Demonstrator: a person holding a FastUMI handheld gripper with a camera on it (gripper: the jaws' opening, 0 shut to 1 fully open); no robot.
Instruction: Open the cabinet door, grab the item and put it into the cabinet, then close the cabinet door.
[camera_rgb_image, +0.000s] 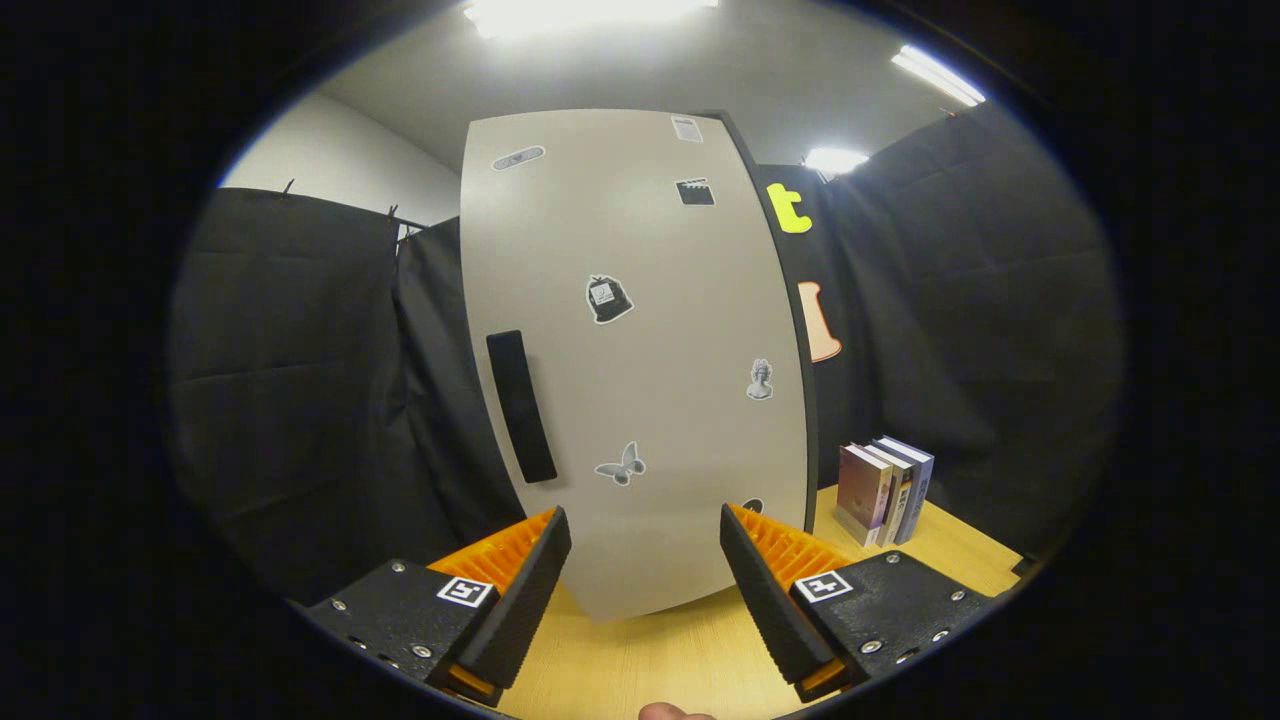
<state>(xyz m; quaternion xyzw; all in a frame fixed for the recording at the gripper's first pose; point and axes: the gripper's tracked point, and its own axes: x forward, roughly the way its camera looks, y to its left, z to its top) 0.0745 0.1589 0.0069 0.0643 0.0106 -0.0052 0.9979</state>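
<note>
Black cloth (290, 400) hangs in soft folds all round as the booth's wall, with a pale plain wall and bright ceiling lights above it. In front of it stands the cabinet, its door (640, 360) a tall, flat, light grey panel with a matt, smooth face and a thin dark edge down its far side; it is closed and faces the fingers squarely. A long, narrow black handle (521, 406) sits upright near the door's other edge, and small monochrome stickers (608, 298) are scattered over the panel, among them a butterfly shape (621, 465) low down.

The cabinet stands on a desk (660, 660) of pale wood-grain board. Beside the cabinet, against the cloth, a short row of books (884, 490) stands upright, spines touching, well beyond the fingers and off to the side of the door.

The hand-held gripper (645, 560) is spread wide, grasping nothing; its ribbed fingers flank the door's lower part, just short of it. Nothing lies between them and the door. A fingertip (668, 712) of the person shows at the very bottom.
</note>
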